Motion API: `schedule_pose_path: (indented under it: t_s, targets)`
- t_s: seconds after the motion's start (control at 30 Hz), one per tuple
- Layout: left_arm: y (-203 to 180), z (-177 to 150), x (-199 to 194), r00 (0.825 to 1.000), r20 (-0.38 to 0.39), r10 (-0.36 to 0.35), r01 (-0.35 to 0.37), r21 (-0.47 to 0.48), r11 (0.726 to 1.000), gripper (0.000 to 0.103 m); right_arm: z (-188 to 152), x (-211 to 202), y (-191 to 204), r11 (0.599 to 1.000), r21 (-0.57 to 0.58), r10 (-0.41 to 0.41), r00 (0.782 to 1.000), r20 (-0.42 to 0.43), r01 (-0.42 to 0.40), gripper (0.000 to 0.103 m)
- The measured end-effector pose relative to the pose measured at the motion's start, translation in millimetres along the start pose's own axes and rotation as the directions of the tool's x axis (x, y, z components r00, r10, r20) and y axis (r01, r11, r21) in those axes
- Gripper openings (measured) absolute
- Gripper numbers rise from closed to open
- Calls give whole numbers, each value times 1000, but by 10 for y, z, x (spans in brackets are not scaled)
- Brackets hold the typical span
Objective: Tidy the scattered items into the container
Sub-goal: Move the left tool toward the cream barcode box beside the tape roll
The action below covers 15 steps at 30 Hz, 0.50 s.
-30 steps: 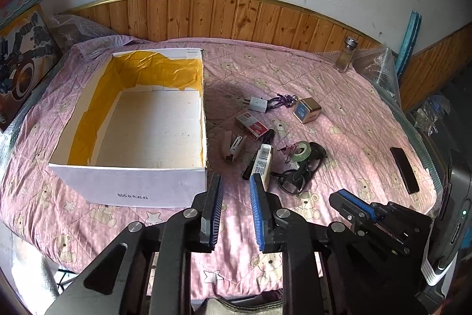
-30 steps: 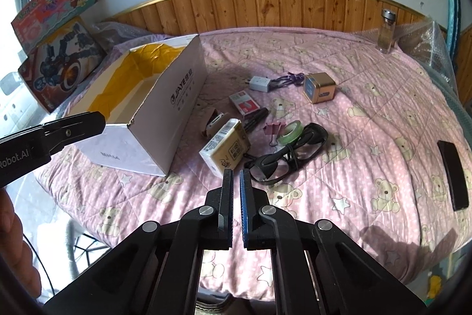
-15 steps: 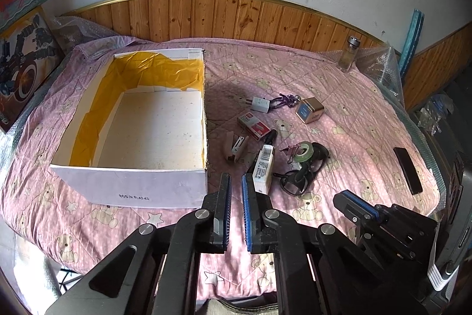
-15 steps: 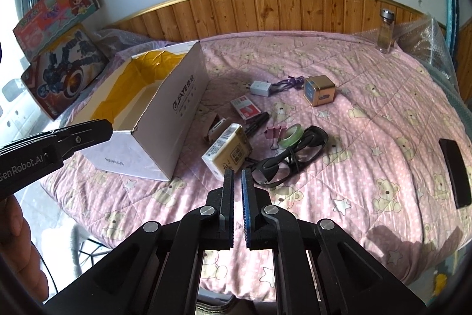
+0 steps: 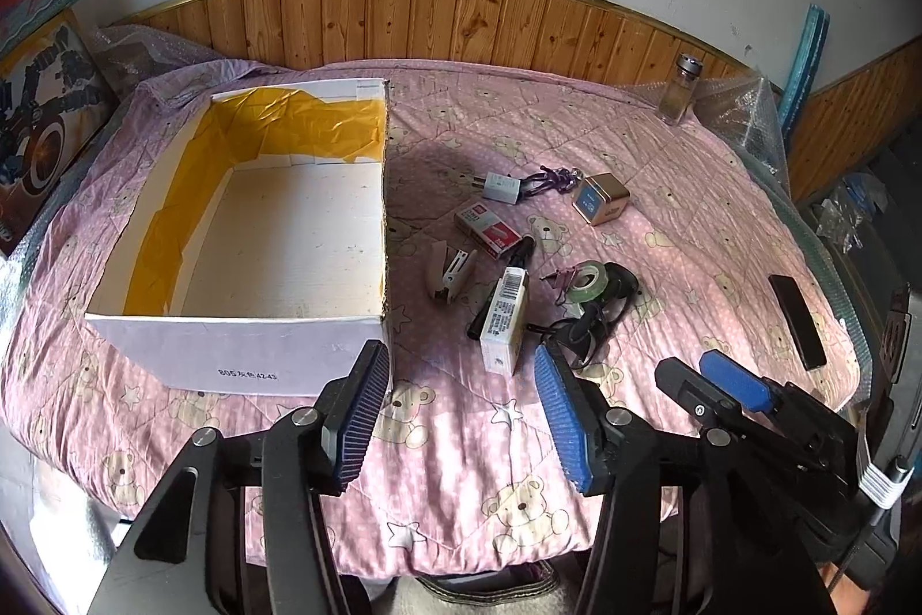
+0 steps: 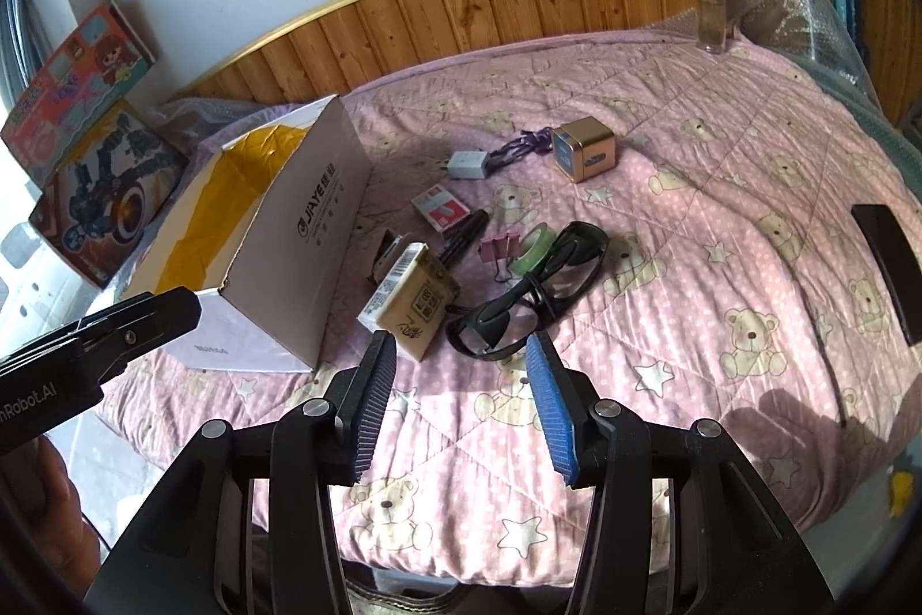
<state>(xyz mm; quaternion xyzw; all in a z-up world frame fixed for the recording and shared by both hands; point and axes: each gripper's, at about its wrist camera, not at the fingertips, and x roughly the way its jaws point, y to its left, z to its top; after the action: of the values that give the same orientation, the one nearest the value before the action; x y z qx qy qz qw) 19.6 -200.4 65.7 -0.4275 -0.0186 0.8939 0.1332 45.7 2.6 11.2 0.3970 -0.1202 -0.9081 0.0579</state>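
The white cardboard box (image 5: 259, 234), lined with yellow tape, sits empty on the pink teddy-bear quilt (image 5: 691, 188) of a bed by a wood-panelled wall (image 5: 438, 15). The clutter lies just right of it: a tan carton (image 6: 412, 306) lengthwise toward the wall, black glasses (image 6: 530, 289), green tape (image 6: 536, 246). Both the left gripper (image 5: 458, 410) and right gripper (image 6: 461, 399) hover with fingers spread, holding nothing.

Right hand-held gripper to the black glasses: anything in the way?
Nothing visible. The right hand-held gripper is open, with only bare quilt between it and the black glasses. The beige carton sits just left of the glasses, near the left finger's line.
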Motion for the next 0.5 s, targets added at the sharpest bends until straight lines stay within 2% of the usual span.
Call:
schedule_pose_path:
  t_s: [0.3, 0.5]
  targets:
    - [-77, -25, 162, 997, -25, -76, 75, -31, 997, 58, -71, 31, -197, 999, 41, -9, 999, -49, 11, 51]
    - [-197, -36, 334, 994, -60, -95, 94, -10, 995, 58, -78, 165, -444, 992, 125, 35, 995, -89, -23, 51]
